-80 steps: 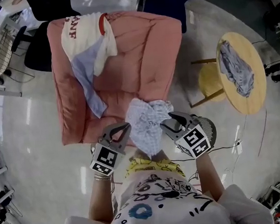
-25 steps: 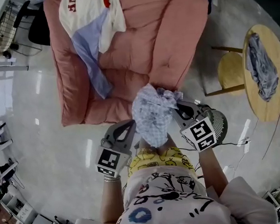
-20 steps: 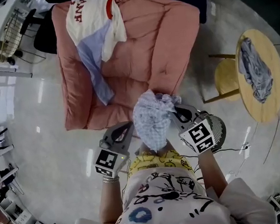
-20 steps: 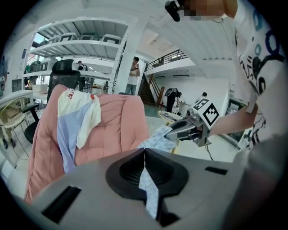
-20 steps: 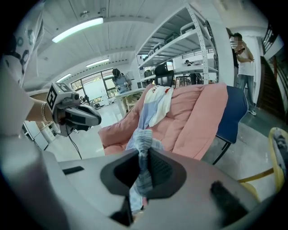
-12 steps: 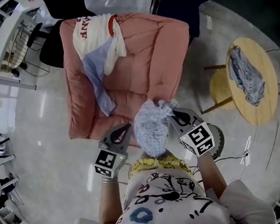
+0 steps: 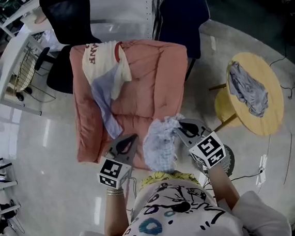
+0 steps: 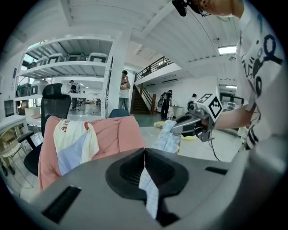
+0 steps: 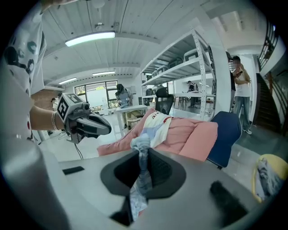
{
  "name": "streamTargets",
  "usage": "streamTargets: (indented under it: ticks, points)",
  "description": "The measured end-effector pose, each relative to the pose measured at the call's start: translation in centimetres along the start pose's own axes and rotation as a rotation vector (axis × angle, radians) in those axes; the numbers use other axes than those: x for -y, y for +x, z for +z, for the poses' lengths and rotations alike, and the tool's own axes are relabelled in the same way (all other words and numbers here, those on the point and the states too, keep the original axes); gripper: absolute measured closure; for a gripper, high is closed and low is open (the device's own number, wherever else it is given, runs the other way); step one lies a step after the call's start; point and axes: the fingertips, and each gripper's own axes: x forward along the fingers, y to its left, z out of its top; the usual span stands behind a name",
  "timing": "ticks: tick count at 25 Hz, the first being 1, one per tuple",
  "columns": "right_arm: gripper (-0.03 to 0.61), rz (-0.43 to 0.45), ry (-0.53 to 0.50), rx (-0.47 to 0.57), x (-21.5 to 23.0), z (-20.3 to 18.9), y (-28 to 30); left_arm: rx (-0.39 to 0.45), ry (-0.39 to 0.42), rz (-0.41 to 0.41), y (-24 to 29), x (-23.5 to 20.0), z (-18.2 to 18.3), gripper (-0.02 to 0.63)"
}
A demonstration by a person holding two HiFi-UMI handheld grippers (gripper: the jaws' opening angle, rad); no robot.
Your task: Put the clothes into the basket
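At torso height, between both grippers: light blue checked garment (image 7: 158,147), bunched, hanging free over the front edge of the pink armchair (image 7: 154,83). Not in the basket yet.

Left gripper (image 8: 145,152): jaws closed on one thin fold, with a tail of cloth hanging below the pads. Right gripper (image 9: 143,155): jaws clamped on a thicker twisted bunch, with a knot poking past the tips.

Basket (image 7: 228,160): I take it to be the round dark slatted container on the floor at the person's right. It sits under the right gripper and is mostly hidden by the marker cube.

Doing the step well, my read:
- swing both grippers right together and don't spread them; the left bite is thin and could slip
- centre the bulk over the rim, not just the right-hand end
- lower until the hanging tail is inside, then open both at once

Materials:
- garment: thin woven cloth with a small check, limp, crumples easily
- armchair: soft quilted padding with stitched panels
- over its back: cream T-shirt (image 7: 100,62) with red lettering and a pale blue piece (image 7: 103,101), both slack
- floor: pale and glossy
- round wooden table (image 7: 271,113) at right: flat light top, with a crumpled grey-blue garment (image 7: 248,89) lying on it
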Motion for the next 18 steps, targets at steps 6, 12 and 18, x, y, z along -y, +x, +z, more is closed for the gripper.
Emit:
streamTargets:
  ticks: [6, 12, 18]
  points:
    - [0.535, -0.033, -0.028, 0.060, 0.1, 3.6, -2.2, 0.044, 0.076, -0.017, -0.5, 0.2, 3.0, 0.598]
    - [0.535, -0.085, -0.055, 0.140, 0.8, 7.6, -4.4, 0.117, 0.092, -0.040, -1.4, -0.5, 7.1, 0.598]
    - [0.535, -0.145, -0.068, 0.231, 0.8, 10.1, -7.4, 0.187, 0.091, -0.075, -2.6, -0.2, 9.2, 0.598]
